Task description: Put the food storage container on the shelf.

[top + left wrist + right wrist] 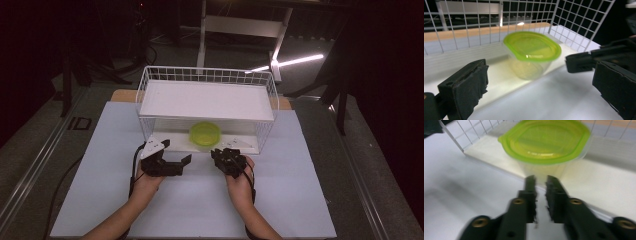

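A clear tub with a lime-green lid [205,134] stands on the lower white floor of a wire rack [150,85], near its open front. My left gripper [175,154] is just outside the rack's front, to the tub's left, open and holding nothing. In the left gripper view its jaws stand wide apart around open space [539,87], and the tub [531,50] is a little beyond them. My right gripper [221,153] sits in front of the tub. The right gripper view shows it [541,181] shut with only a thin slit, its tips just short of the tub [546,142].
The rack carries a white shelf board [205,100] directly over the tub, with wire walls at the back and sides. It stands on a white mat [200,200] over a wooden table. The right gripper [586,61] also shows in the left gripper view.
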### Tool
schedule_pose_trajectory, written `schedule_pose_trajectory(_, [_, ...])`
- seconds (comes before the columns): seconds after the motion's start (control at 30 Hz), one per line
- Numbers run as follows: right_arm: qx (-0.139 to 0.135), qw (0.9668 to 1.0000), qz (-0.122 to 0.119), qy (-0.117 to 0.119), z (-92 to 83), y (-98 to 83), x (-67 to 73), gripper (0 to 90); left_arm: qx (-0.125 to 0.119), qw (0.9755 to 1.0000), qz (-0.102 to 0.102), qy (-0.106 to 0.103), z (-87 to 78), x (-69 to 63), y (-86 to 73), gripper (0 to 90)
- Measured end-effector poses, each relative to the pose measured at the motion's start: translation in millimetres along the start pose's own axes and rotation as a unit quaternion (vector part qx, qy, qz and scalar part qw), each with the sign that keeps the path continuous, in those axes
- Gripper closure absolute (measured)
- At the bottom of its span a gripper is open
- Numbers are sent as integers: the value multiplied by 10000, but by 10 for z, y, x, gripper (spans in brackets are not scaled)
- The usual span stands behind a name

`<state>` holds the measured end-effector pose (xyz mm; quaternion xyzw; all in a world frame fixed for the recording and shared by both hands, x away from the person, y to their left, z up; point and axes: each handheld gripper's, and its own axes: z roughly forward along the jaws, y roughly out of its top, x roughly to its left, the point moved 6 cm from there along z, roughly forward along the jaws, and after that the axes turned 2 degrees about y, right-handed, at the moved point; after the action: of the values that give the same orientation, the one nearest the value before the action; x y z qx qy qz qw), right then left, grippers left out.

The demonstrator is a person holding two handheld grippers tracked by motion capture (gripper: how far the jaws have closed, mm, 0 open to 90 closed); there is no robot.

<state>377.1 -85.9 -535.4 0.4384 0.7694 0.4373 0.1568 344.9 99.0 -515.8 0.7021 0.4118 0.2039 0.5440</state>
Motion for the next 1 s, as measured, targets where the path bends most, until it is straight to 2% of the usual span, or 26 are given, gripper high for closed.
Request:
schedule_pose_trajectory(0.07, [90, 9999, -80, 35, 40, -11, 36, 896, 4, 10000, 72, 38, -42, -4, -50, 11])
schedule_pose_trajectory(0.17, [165, 9998, -99, 64, 103, -5, 78, 897, -16, 10000, -34, -15, -93, 14, -112, 12])
schedule_pose_trajectory(0.27, [190, 9998, -88, 69, 164, 15, 96, 897, 95, 9999, -117, -45, -103, 53, -157, 12])
schedule_pose_trajectory(0.33, [205, 9997, -92, 74, 204, 26, 97, 897, 44, 9998, -185, -32, -116, 74, -157, 12])
schedule_pose_trajectory(0.83, [237, 9997, 65, -22, 421, 169, 30, 877, 108, 9993, -334, -142, -118, 64, -189, 12])
schedule_pose_trajectory(1.0, [244, 9996, 72, -132, 491, 218, -15, 877, 126, 9991, -360, -200, -121, 61, -178, 12])
